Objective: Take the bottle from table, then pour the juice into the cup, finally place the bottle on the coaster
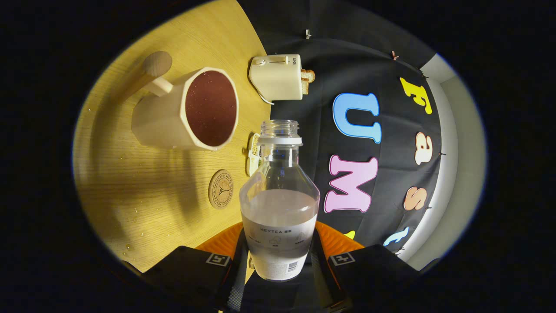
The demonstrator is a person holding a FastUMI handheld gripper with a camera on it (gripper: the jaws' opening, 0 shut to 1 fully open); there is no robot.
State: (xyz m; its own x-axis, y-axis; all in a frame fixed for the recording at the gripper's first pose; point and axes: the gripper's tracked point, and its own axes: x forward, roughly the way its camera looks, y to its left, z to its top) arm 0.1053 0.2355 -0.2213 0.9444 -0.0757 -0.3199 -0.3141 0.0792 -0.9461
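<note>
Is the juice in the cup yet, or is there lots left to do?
Picked up: the hand-held gripper is shut on the bottle, cap off, tipped sideways near the cup. The cup's inside looks dark; I can't tell if it's filled. Pale juice remains in the bottle. Left: finish pouring, then stand the bottle on the coaster.

Your bottle is covering the lower part of the small pale object lying on the tabletop at about ten o'clock from its neck, so you cannot tell what that object is. The jaws are hiding the bottle's base edges where they are pressing on both sides. The print on the bottle's label is too small to make out, as is the emblem on the round coaster. The toaster, at twelve o'clock from the bottle, is concealing most of the bread slice. The cup is blocking part of its own handle.
</note>
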